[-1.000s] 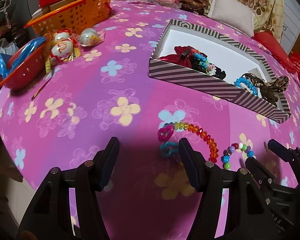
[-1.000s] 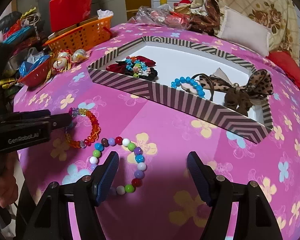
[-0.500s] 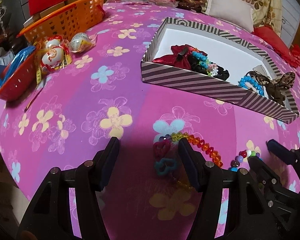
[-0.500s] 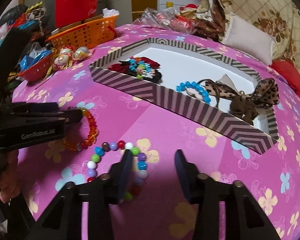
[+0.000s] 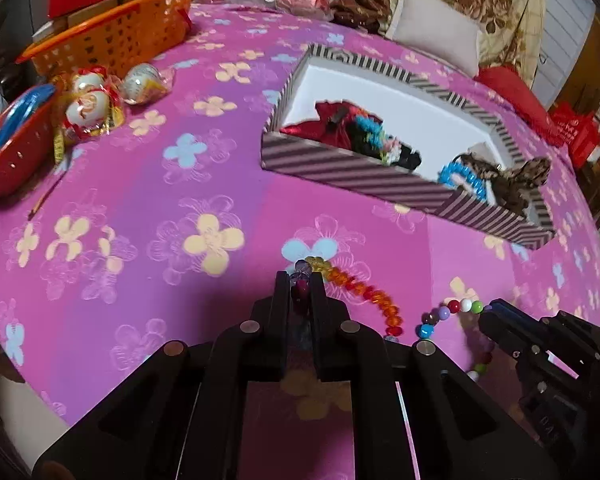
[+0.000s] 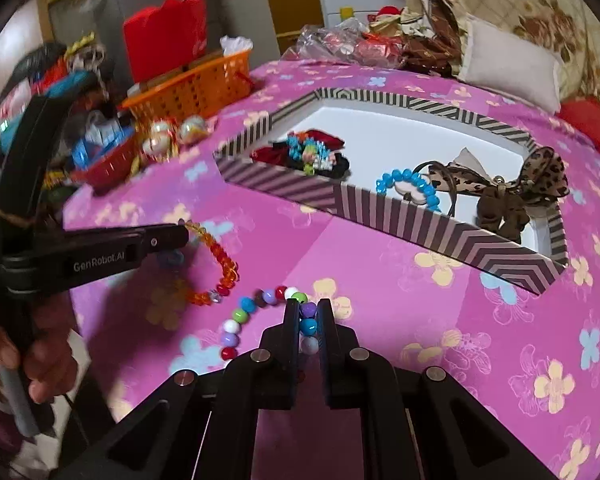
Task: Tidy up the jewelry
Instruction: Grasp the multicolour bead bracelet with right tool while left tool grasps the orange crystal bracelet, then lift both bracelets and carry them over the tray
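Left wrist view: the left gripper (image 5: 301, 280) pinches the purple end of the orange crystal bracelet (image 5: 364, 294), which curves over the flowered pink cloth (image 5: 140, 200) near its front edge. The right gripper (image 6: 309, 312) has its jaws pressed onto the multicoloured bead bracelet (image 6: 256, 304), just beside the first. Behind both, toward the cloth's right side, the striped box (image 6: 440, 228) holds a blue bracelet (image 6: 408, 182), a leopard bow (image 6: 540, 172) and red hair ties (image 6: 300, 152).
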A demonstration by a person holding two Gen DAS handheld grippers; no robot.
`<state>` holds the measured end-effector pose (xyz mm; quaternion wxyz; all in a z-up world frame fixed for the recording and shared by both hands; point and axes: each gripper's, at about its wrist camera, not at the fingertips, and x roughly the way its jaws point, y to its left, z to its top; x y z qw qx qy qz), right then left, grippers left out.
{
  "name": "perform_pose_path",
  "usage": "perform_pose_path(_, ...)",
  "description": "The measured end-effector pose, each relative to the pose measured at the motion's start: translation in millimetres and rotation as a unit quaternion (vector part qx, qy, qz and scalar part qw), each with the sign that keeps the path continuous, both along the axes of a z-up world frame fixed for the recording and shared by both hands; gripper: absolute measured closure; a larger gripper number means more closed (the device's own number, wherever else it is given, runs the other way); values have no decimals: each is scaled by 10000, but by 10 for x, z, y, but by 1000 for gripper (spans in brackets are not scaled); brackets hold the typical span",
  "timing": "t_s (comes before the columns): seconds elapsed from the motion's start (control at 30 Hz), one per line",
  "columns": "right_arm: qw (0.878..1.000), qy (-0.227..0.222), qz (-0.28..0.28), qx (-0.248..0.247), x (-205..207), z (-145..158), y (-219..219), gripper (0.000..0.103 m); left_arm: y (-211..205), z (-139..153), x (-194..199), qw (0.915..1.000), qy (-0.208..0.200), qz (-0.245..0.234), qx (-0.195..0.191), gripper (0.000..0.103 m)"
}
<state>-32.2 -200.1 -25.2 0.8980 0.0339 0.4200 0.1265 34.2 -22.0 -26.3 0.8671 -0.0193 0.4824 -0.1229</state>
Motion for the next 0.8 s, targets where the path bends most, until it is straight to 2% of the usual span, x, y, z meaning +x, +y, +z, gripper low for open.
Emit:
perform_pose_path(0.23, 9995, -259, -25, 194, -82, 308, -30, 95, 9, 340, -83, 9997, -216, -70, -131, 95)
perform_pose_path(0.47, 9988, -465, -56, 155, -110, 531, -69, 95, -101, 623, -156, 9986, -506, -136, 39, 95)
perform_pose_path(0.8, 9977, -648, -154, 80, -74, 757, -199, 95, -261, 875, -133, 9973, -694, -216, 145, 95)
